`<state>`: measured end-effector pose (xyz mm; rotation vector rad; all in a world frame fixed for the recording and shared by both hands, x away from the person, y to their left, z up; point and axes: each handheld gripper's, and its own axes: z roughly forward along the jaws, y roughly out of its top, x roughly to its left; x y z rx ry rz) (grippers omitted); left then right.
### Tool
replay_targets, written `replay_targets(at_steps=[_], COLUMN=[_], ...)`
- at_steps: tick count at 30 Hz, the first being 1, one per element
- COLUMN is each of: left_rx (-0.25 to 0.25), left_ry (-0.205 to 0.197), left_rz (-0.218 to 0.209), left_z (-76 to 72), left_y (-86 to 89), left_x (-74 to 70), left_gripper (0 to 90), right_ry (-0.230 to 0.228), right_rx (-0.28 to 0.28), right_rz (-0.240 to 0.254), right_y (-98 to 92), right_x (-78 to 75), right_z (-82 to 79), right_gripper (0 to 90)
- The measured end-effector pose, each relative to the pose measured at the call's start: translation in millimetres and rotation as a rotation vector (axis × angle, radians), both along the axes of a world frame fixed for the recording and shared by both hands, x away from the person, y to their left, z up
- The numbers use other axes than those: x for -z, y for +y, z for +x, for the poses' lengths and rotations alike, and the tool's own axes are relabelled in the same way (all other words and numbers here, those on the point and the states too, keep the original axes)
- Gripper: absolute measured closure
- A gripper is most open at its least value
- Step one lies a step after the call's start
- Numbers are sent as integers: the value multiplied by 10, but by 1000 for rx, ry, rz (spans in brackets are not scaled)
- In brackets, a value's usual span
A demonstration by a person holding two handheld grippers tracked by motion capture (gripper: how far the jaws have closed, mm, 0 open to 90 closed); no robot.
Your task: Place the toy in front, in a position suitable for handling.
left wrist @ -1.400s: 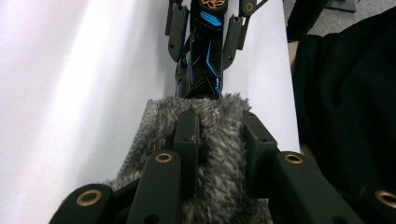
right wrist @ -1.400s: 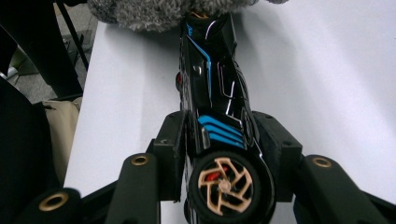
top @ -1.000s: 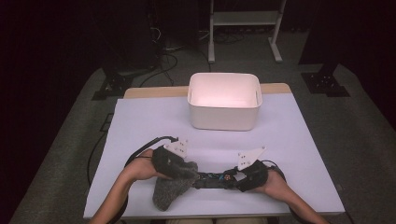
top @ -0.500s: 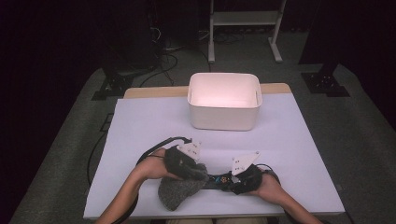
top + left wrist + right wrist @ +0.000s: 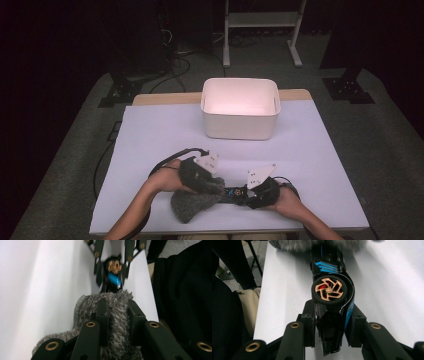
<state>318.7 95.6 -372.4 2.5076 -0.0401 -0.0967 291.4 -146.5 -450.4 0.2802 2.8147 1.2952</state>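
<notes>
A grey fuzzy cloth (image 5: 191, 206) hangs from my left gripper (image 5: 216, 187), whose jaws are shut on a fold of it (image 5: 117, 315). A black and blue toy car (image 5: 231, 193) with a bronze-spoked wheel lies on its side between the pads of my right gripper (image 5: 244, 194). Those jaws have just been closing and now grip the car's body (image 5: 332, 297) at its rear. In the right gripper view the cloth (image 5: 312, 244) covers the car's far end. In the left gripper view the toy car (image 5: 113, 277) pokes out beyond the cloth, with the right gripper (image 5: 112, 247) behind it.
A white tub (image 5: 240, 107) stands at the table's far middle. The white table (image 5: 160, 135) spreads out between it and my hands, which work near the front edge. A dark sleeve and the table's edge lie close beside both grippers.
My left gripper has slid a little to the right with the cloth, closer to the right gripper and over the car's end. The right hand has barely moved.
</notes>
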Motion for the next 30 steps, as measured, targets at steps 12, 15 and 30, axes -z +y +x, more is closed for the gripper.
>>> replay_targets(at_steps=[12,15,30], left_rx=[-106,-107,-56], left_ry=[21,22,26], left_rz=[-25,-27,-31], left_z=[-61,-71,-24], left_y=[551,551,267], left_x=[38,45,-42], left_gripper=[742,742,739], right_ry=[6,6,-2], right_rx=[2,5,15], right_rz=[2,5,33], right_y=[-4,-7,-96], right_x=[4,3,-70], right_z=[14,4,-10], right_gripper=[646,647,666])
